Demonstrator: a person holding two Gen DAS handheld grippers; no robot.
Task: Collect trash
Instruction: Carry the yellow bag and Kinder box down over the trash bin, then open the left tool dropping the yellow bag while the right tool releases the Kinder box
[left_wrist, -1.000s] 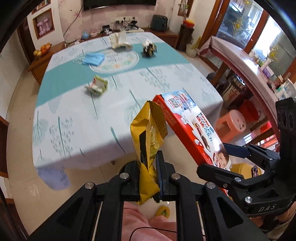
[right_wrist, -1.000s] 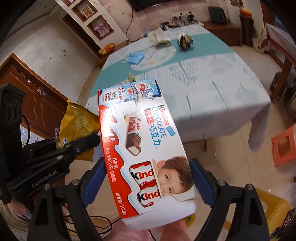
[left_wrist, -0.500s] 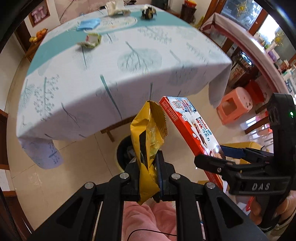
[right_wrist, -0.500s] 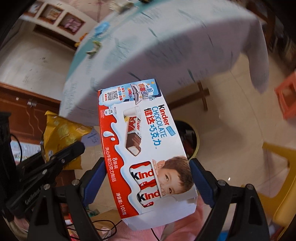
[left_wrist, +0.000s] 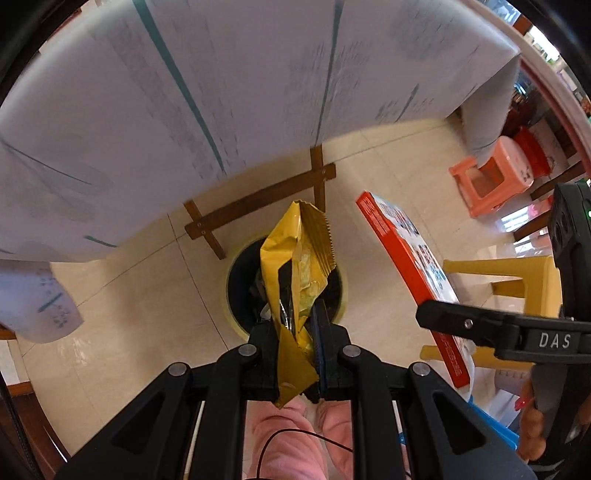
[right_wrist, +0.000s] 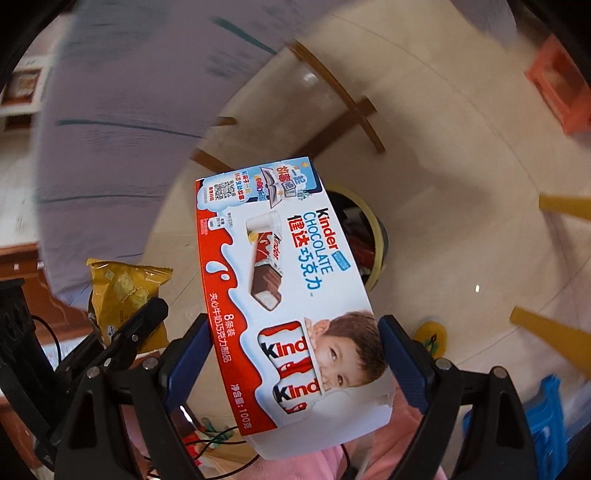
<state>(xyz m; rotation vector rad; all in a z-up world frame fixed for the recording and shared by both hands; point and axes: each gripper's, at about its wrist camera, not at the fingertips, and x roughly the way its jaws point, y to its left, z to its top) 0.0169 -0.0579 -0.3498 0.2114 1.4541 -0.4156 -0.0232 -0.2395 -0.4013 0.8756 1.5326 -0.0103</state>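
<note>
Pinching a yellow snack wrapper (left_wrist: 295, 273) tight between its pads, the left gripper (left_wrist: 297, 343) points straight down over the round trash bin (left_wrist: 231, 295) on the floor by the cloth-covered table (left_wrist: 221, 81). Beside it, the right gripper (right_wrist: 295, 354) clamps a Kinder chocolate box (right_wrist: 280, 295) across its width, above that bin.

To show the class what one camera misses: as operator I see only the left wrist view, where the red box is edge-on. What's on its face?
Observer: The red box reads Kinder Chocolate, with a child's picture.
Operator: How do the right tongs hold it?
Observer: Their blue pads press on its two long edges.
Operator: Is the bin near?
Observer: It peeks out behind the box, with red wrappers inside.
</note>
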